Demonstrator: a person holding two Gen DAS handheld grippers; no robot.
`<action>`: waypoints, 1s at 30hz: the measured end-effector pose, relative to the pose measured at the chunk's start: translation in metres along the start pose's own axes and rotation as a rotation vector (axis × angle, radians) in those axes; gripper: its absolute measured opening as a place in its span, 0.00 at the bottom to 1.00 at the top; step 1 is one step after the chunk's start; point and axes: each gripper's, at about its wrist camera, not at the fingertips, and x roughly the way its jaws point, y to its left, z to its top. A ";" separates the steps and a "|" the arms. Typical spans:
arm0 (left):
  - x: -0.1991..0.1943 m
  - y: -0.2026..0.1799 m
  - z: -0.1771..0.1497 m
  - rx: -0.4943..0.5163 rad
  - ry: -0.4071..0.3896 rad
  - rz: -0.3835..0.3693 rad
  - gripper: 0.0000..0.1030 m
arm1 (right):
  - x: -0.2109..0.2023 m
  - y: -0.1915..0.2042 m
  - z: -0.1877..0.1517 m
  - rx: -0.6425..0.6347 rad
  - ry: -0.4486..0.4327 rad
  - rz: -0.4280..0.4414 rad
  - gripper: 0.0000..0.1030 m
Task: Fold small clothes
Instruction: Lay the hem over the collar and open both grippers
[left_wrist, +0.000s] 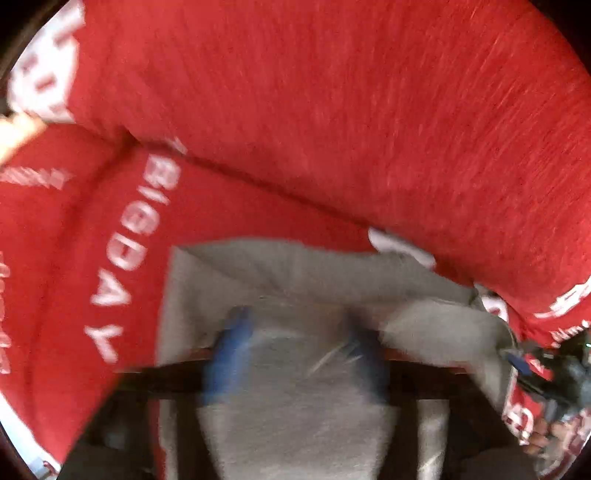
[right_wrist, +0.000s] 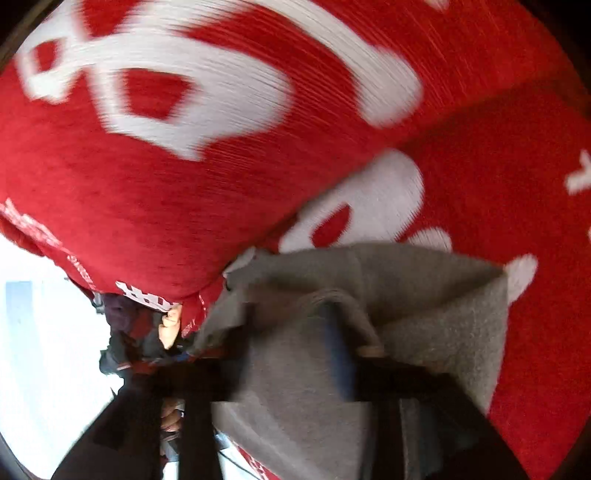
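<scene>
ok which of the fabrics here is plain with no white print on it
The grey garment under the left claw. The red cloth around it carries white lettering; the grey one shows none.

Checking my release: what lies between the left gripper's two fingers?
Only the grey garment. In the left wrist view it lies flat between the spread blue fingers of the left gripper.

The left tongs (left_wrist: 295, 332) are showing two blue fingers (left_wrist: 231, 350) on a black crossbar edged in red, black struts running down from it. The right tongs (right_wrist: 295, 332) are showing one blue finger (right_wrist: 334, 347) against black framework, the other finger blurred dark. A hand (right_wrist: 170, 326) is showing beside the black framework, its sleeve indistinct.
</scene>
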 end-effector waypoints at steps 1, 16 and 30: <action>-0.009 -0.001 0.000 0.011 -0.031 0.019 0.92 | -0.006 0.010 0.000 -0.033 -0.010 -0.014 0.59; 0.055 -0.024 -0.009 0.129 0.090 0.050 0.92 | 0.041 0.025 -0.014 -0.185 0.138 -0.212 0.38; 0.017 0.014 -0.007 0.088 0.074 0.155 0.92 | -0.007 0.033 -0.019 -0.219 0.076 -0.306 0.51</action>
